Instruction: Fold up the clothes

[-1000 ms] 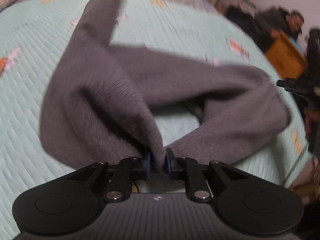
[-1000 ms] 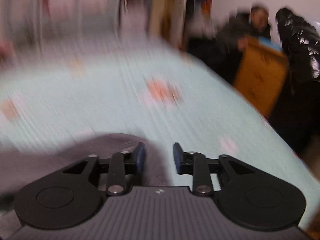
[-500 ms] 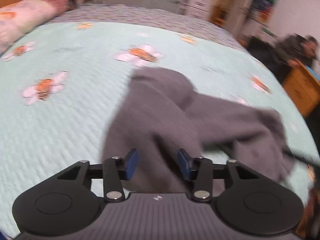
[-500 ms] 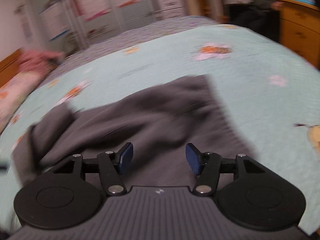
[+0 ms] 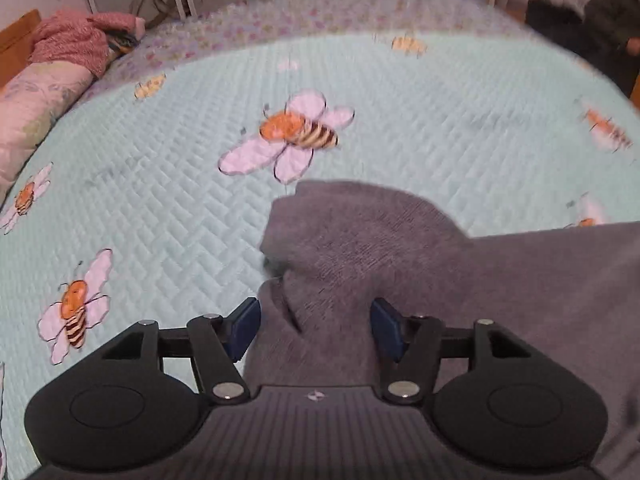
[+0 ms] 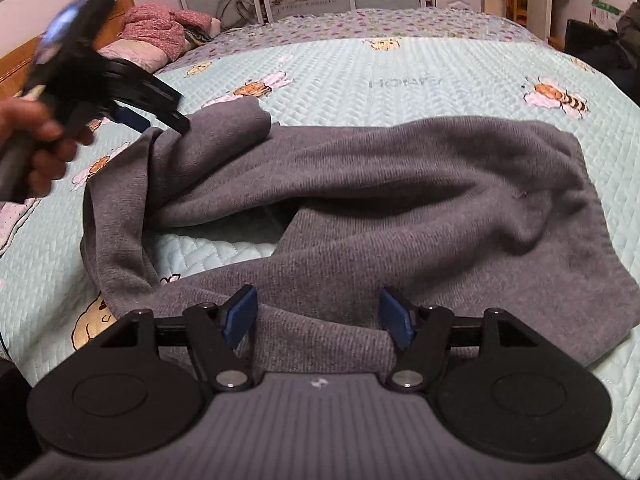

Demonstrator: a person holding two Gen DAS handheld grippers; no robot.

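At the far left of the right wrist view a hand [image 6: 38,148] grips the handle of the left gripper [image 6: 160,118], which shows there as a blurred dark shape above the left end of the garment [image 6: 400,208]. Whether it touches the cloth there cannot be told. In its own camera the left gripper [image 5: 315,326] is released, its blue pads [image 5: 243,328] wide apart, with grey cloth lying between and below them but not pinched.

The garment is a grey knit piece spread across the quilt [image 6: 400,76], a pale green quilted cover printed with bees [image 5: 298,132]. In the right wrist view it runs from a bunched, raised left end, through a long rolled fold in the middle, to a flatter right end. A gap under the fold shows bare quilt. In the left wrist view the garment [image 5: 400,264] fills the lower right, with one blunt corner reaching up towards the largest bee.

The right gripper [image 6: 318,316] is also released, pads [image 6: 396,320] spread wide over the near edge of the cloth, nothing caught between them.

Behind the quilt, at the upper left of both views, lies a pink bundle [image 5: 76,40] against a wooden headboard [image 6: 16,64].
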